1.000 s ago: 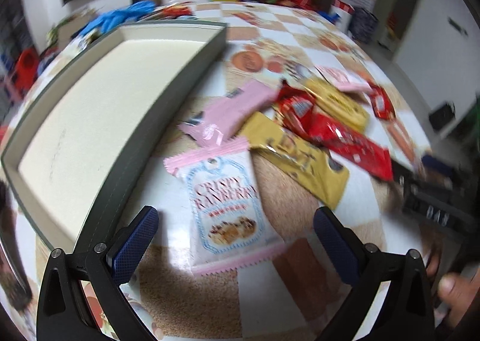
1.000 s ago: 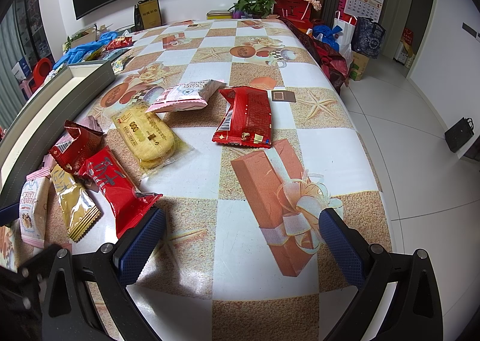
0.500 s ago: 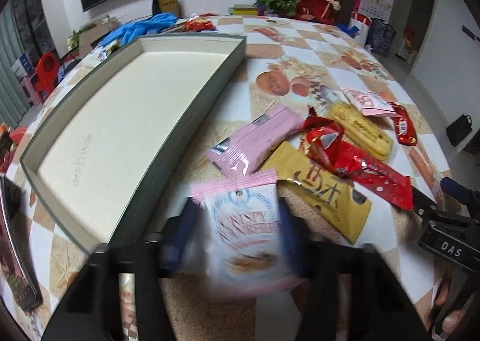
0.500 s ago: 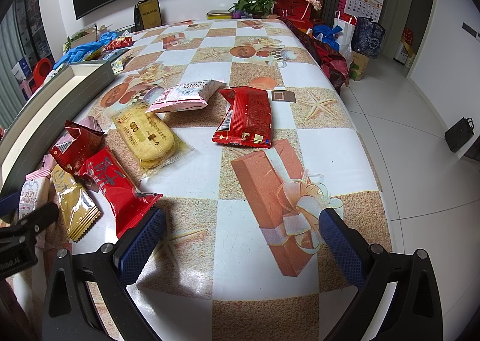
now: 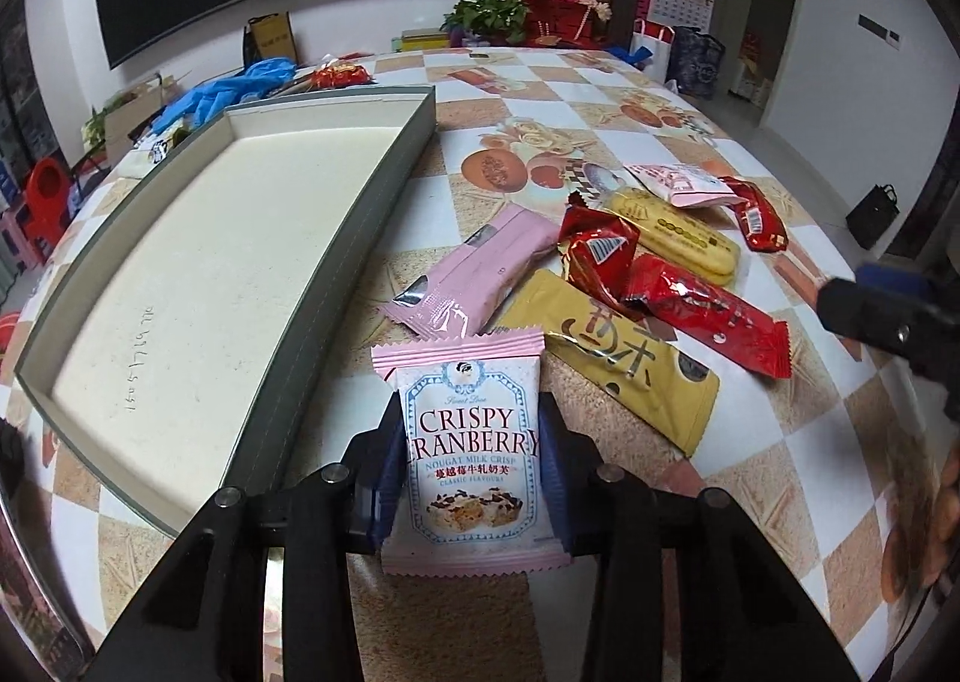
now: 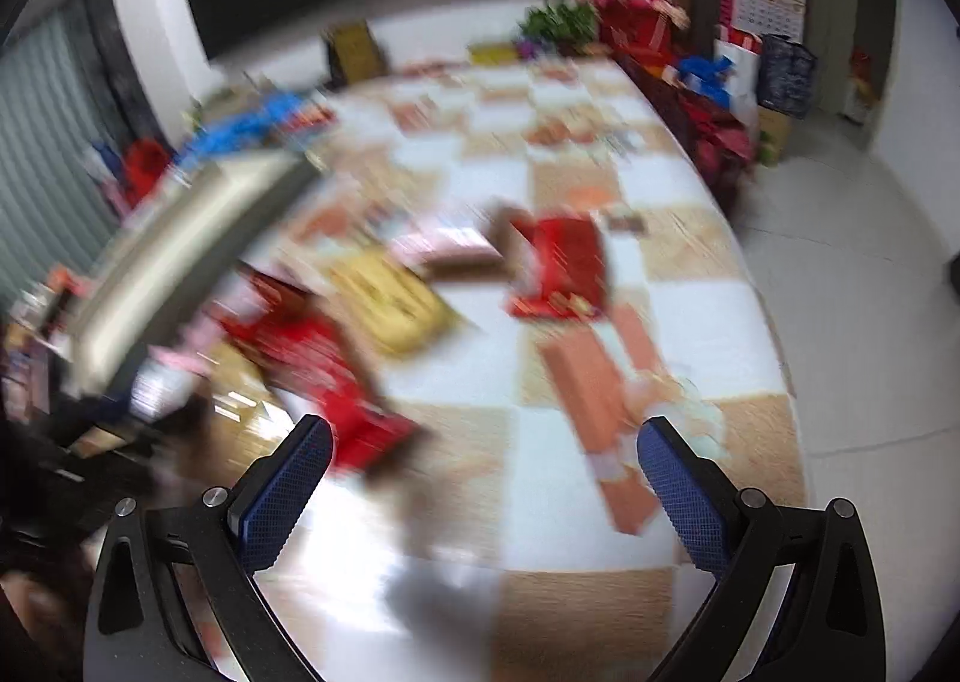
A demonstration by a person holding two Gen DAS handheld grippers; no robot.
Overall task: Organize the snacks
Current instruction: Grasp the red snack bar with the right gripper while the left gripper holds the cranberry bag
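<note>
My left gripper is shut on a pink and white Crispy Cranberry packet and holds it upright above the table, just right of the grey tray. The tray's cream floor is bare. More snacks lie to the right: a pink packet, a gold packet, red packets, a yellow biscuit pack. My right gripper is open and empty above the table. Its view is blurred, showing a red packet and a yellow pack.
The checked tablecloth covers the table. Blue gloves, a plant and red boxes sit at the far end. The right gripper's body shows at the right of the left wrist view. The table's right edge drops to the floor.
My left gripper closed on the Crispy Cranberry packet and lifted it off the table. My right gripper has started moving, blurring its view.
</note>
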